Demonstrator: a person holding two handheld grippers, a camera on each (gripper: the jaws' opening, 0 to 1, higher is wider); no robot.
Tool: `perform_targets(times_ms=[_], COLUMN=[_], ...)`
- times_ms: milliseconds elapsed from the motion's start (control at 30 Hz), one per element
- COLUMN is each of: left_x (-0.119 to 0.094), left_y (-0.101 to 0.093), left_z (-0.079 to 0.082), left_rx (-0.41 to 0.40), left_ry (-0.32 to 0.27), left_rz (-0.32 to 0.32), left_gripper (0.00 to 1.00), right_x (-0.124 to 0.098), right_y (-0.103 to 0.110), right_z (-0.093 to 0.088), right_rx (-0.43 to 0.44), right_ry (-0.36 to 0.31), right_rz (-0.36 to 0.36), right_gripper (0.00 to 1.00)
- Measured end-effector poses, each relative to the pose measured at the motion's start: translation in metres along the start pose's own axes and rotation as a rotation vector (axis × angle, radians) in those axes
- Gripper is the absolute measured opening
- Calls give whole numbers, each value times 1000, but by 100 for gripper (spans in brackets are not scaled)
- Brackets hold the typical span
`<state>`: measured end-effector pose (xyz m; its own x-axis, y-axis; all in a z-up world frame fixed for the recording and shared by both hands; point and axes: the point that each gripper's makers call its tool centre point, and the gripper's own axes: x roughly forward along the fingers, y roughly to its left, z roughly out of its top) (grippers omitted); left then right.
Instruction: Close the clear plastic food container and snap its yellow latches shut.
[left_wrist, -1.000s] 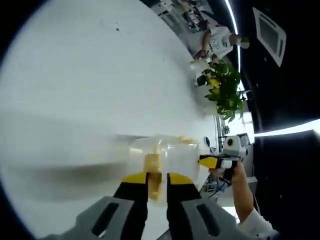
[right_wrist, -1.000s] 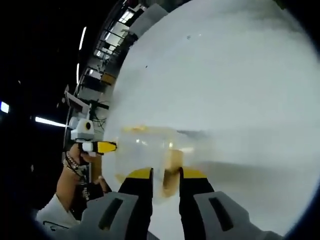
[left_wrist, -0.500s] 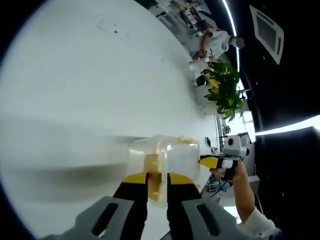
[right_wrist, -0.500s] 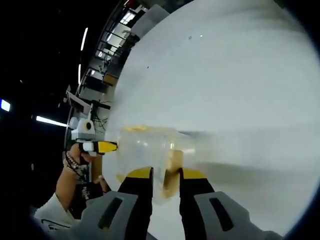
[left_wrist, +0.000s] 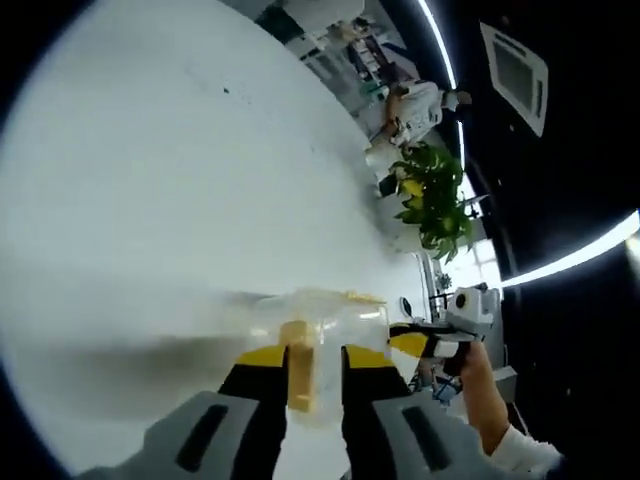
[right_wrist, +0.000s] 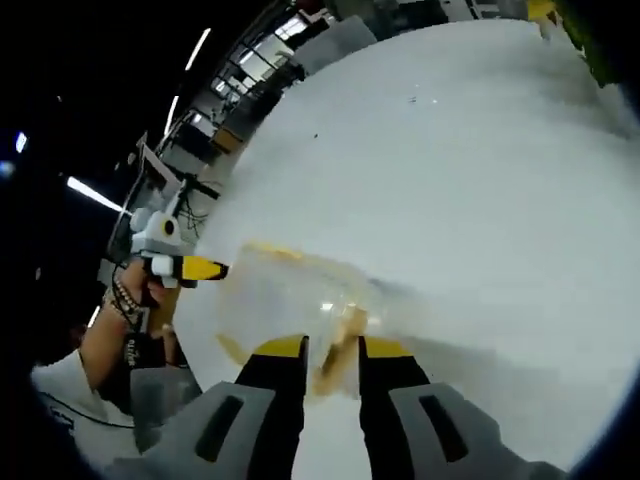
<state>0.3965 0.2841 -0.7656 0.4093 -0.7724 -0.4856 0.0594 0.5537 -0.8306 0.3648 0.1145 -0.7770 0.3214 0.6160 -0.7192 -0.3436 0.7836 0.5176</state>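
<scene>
In the left gripper view, the left gripper (left_wrist: 303, 362) rises from the near edge with its two yellow-tipped jaws set close together, a yellow latch (left_wrist: 299, 366) standing upright between them; whether the jaws actually pinch it or merely flank it cannot be told. Just beyond the tips sits the clear plastic food container (left_wrist: 322, 322), on the white table (left_wrist: 170, 200). Its long axis runs left to right across this view, and the right gripper (left_wrist: 425, 343) reaches its far right end, held by a hand (left_wrist: 478, 385).

In the right gripper view, the right gripper (right_wrist: 333, 352) likewise has narrow-set jaws either side of a second yellow latch (right_wrist: 340, 345), which leans slightly; the grip itself is blurred. The container (right_wrist: 295, 300) lies directly past the tips, stretching leftward and a little away, where the left gripper (right_wrist: 190, 268) meets its far end.

Further off in the left gripper view stand a green plant (left_wrist: 430, 200) and a person (left_wrist: 415, 105).
</scene>
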Motion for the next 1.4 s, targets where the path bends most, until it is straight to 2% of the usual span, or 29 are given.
perform_targets(times_ms=[33,167,367,433,533,600,867,1067,1233,1400], left_x=[-2,-8,-7,-5,-2,0,2,7,14,24], left_y=[-2,-1,-20,-28,-32,-33,-46,-55,-61,-66], left_z=[4,5,-3,-8,-12,-19,-21,-28,-36,-49], left_rx=[-2,122,304,423,619,684,842,895,941,932], left_ry=[-24,-27,-6,16,21,45,18,9,18,37], left_rz=[-6,44,31,25,70,90,108,107,102,90], left_gripper=[16,16,16,16,19,19,17,12,9,6], right_x=[-1,-1,-5,-6,-6,-6,-3,4,13,21], right_y=[1,2,8,10,16,17,27,32,43,53], right_z=[-1,-1,6,8,6,10,12,18,20,23], right_rx=[-17,-57,-159,-219,-244,-272,-396,-461,-468,-483], right_ry=[7,20,12,11,25,20,42,32,24,16], right_rz=[-8,-21,-50,-69,-68,-76,-96,-128,-104,-87], right_gripper=[17,18,19,18,19,19,18,14,11,6])
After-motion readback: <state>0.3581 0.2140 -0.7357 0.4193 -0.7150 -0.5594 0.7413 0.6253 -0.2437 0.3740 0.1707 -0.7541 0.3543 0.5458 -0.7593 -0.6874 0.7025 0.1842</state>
